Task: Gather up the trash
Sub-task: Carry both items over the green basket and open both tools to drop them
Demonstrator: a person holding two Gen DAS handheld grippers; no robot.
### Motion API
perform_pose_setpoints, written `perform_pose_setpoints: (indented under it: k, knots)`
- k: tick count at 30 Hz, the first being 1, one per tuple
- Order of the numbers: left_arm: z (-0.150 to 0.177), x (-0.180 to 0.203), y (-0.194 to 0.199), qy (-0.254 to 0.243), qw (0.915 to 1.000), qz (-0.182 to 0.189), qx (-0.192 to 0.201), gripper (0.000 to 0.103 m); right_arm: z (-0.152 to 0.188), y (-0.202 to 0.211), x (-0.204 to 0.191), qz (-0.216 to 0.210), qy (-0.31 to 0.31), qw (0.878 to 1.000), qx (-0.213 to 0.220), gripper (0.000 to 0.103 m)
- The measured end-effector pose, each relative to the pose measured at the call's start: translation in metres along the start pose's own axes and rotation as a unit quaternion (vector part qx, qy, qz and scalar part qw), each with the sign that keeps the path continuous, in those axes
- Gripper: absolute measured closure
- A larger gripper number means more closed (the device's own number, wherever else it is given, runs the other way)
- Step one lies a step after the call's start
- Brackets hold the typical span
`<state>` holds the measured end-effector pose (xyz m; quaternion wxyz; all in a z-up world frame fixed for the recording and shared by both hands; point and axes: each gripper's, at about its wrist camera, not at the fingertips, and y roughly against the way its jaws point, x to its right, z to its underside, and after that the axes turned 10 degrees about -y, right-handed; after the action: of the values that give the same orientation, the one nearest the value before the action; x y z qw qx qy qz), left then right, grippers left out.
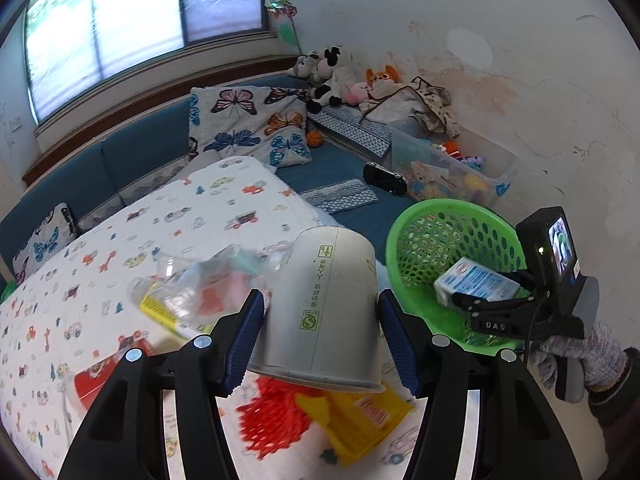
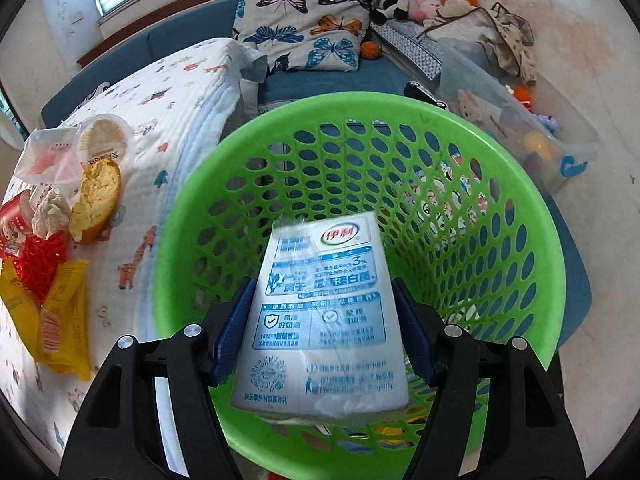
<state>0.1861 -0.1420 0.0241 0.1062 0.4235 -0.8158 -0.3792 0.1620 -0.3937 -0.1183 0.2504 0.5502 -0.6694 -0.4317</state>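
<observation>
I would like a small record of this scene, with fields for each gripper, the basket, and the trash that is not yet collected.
left gripper: shut on white paper cup, above the bed
right gripper: shut on blue-and-white milk carton, over the basket
green perforated plastic basket: beside the bed
trash left on printed bedsheet: yellow wrapper, red foam net, half-eaten bread, clear plastic wrappers

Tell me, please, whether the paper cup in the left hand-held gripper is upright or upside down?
Upside down: the paper cup is gripped in the left hand-held gripper with its wide rolled rim lowest and its narrower base uppermost.
</observation>
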Motion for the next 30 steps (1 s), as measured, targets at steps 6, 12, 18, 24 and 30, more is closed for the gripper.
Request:
perform_pose_setpoints:
  k: [6, 12, 18, 24, 30]
  knots:
    - [-0.012, 0.015, -0.013, -0.009, 0.9999, 0.01, -0.004, 0.046, 0.0, 0.008, 0.012, -0.001, -0.003, 1.0, 0.009, 0.034]
    - [-0.024, 0.037, -0.028, -0.023, 0.9994, 0.024, -0.011, 0.046, 0.005, 0.029, 0.023, 0.001, 0.005, 1.0, 0.025, 0.033]
    - [-0.034, 0.058, -0.044, -0.031, 0.9984, 0.043, -0.017, 0.046, 0.012, 0.053, 0.037, 0.006, 0.007, 0.999, 0.046, 0.031]
    - [-0.043, 0.075, -0.057, -0.035, 0.9975, 0.057, -0.023, 0.045, 0.018, 0.07, 0.052, 0.011, -0.001, 0.998, 0.061, 0.028]
    - [-0.047, 0.089, -0.074, -0.036, 0.9961, 0.071, -0.037, 0.045, 0.025, 0.077, 0.069, 0.015, -0.02, 0.998, 0.06, 0.028]
